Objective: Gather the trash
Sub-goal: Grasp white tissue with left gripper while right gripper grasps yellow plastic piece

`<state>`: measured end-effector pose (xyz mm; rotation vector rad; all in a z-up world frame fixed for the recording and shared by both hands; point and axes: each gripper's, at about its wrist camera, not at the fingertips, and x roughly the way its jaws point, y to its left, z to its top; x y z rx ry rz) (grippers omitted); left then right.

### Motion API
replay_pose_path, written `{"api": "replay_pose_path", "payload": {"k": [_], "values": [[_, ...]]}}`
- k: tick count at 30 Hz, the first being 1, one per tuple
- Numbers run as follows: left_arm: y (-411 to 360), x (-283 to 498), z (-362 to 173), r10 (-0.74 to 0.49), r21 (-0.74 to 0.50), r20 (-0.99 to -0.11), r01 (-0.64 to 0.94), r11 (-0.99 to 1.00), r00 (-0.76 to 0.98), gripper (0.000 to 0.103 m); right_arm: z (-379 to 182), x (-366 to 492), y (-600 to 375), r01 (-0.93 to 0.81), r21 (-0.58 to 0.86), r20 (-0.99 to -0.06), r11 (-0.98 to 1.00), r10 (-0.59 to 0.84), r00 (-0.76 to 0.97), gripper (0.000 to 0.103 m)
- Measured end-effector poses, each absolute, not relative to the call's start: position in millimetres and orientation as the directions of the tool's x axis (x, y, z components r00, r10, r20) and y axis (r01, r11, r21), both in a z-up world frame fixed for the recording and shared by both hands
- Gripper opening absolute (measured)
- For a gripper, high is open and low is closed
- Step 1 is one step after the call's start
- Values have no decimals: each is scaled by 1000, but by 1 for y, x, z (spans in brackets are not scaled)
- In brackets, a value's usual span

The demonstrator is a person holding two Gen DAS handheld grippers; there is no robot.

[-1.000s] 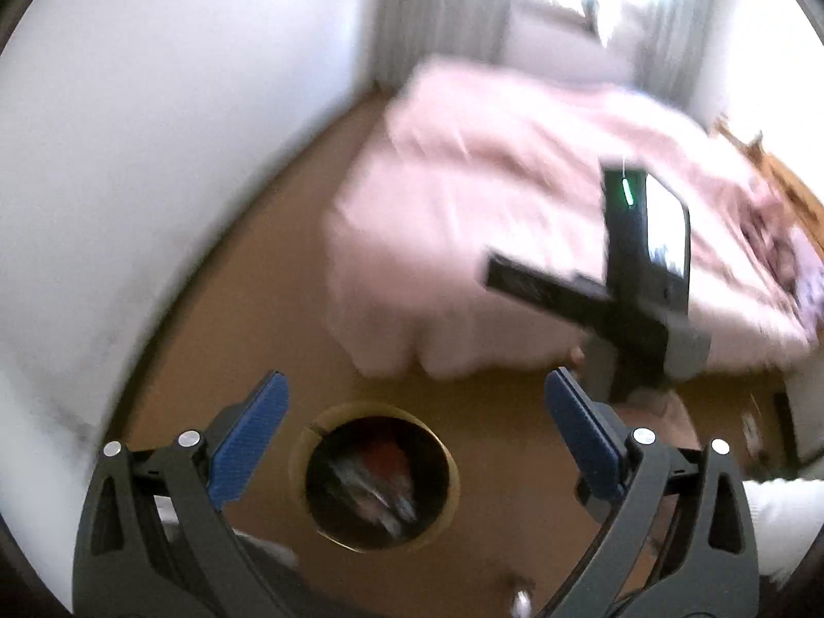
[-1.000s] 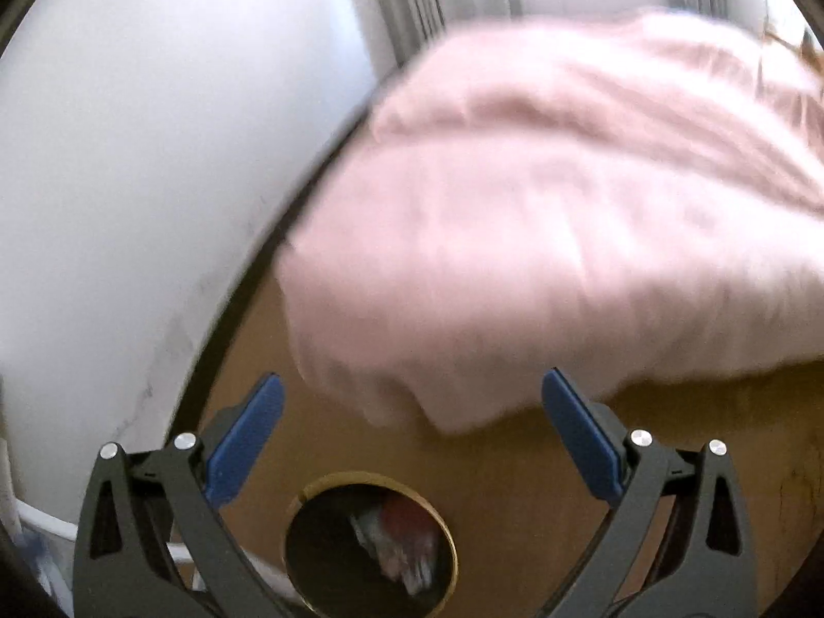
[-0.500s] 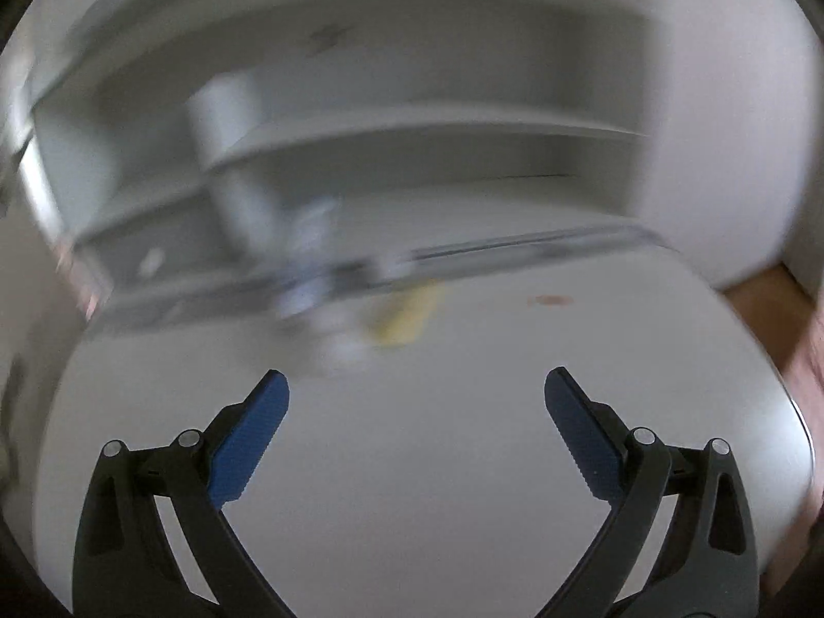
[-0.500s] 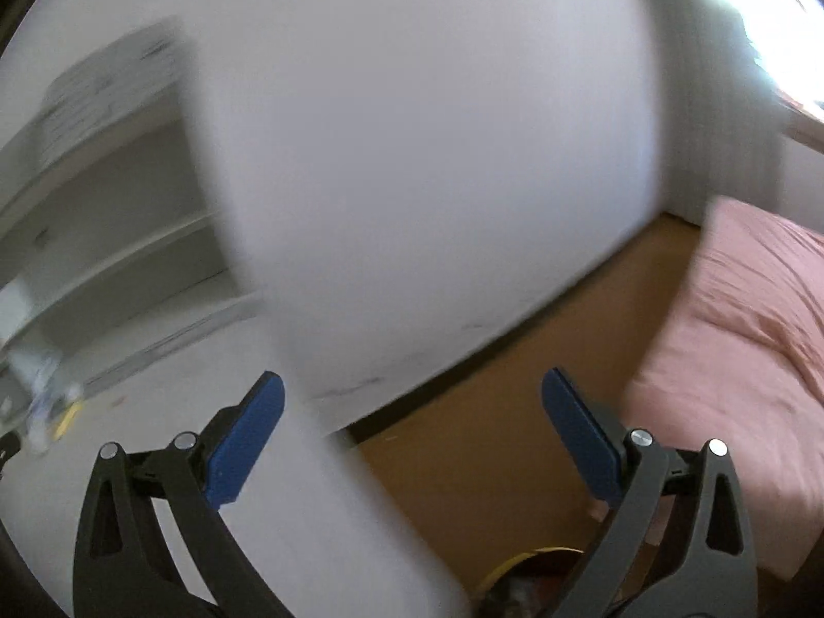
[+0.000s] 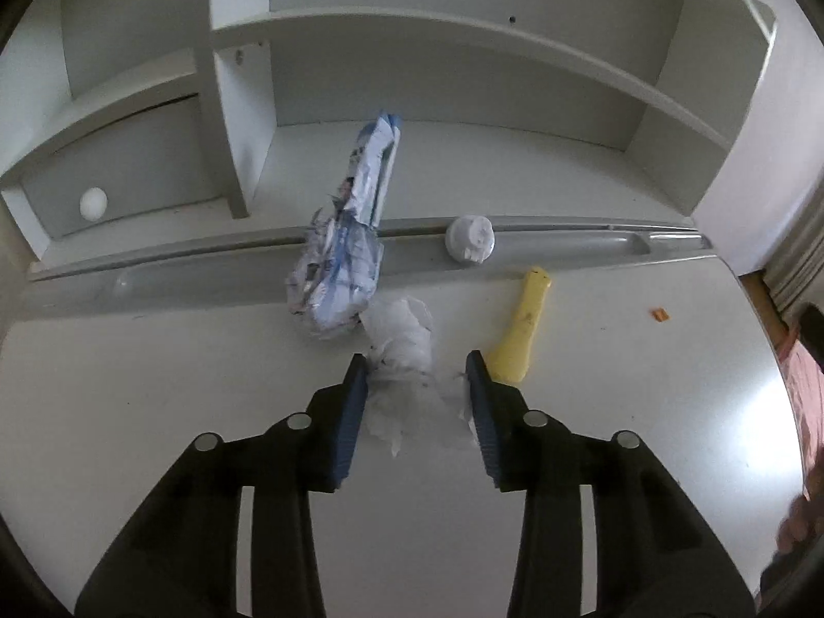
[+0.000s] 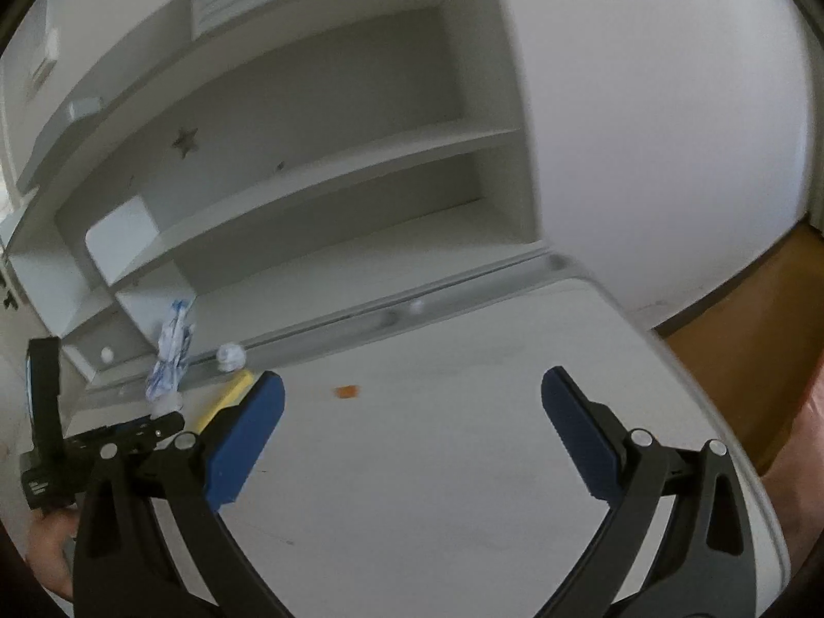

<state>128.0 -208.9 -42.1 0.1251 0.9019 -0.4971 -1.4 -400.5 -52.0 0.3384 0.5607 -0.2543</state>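
On the white desk (image 5: 206,386) lies a crumpled white tissue (image 5: 404,340), and my left gripper (image 5: 417,360) is closing around it; the blue pads (image 5: 353,412) flank the tissue without clearly squeezing it. Behind it are a crumpled blue-and-white wrapper (image 5: 335,268), a yellow scrap (image 5: 520,329), a white paper ball (image 5: 469,239) and a tiny orange scrap (image 5: 659,315). My right gripper (image 6: 412,378) hovers open and empty over the desk, to the right of the left gripper (image 6: 129,432). The right wrist view also shows the wrapper (image 6: 172,355), paper ball (image 6: 230,355) and orange scrap (image 6: 346,391).
White shelves (image 5: 463,31) rise behind the desk, with a long grey groove (image 5: 566,247) along their foot and a small white ball (image 5: 92,202) in a low compartment. Wooden floor (image 6: 747,319) lies beyond the desk's right edge. Pink bedding (image 5: 803,376) shows at far right.
Both views swung away from the floor bin and pink bed to the desk. The left jaws went from wide open to narrowed around the tissue. The right jaws stayed wide.
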Motion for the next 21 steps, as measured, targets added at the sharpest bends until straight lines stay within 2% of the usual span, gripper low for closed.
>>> {"api": "replay_pose_path", "payload": {"k": [5,8,11,16,20,21], "values": [[-163,109,-3,-344,-56,-693,428,902,634,36,-65,55,-350,248,127,-658,960,-106,745,97],[-130,110,8,-245,16,-667,343,939,703,36,-74,89,-312,173,64,-708,983,-78,702,97],[-100,120,0,-169,40,-684,268,963,710,36,-81,119,-289,141,9,-735,990,-89,672,96],[-75,136,-8,-150,5,-699,215,977,699,36,-91,147,-282,136,33,-795,990,-57,604,70],[-77,142,-10,-172,-13,-693,226,974,700,37,-92,148,-277,115,9,-807,993,-61,588,62],[-79,144,-10,-182,-18,-693,235,972,698,37,-91,147,-277,106,10,-806,994,-55,590,57]]}}
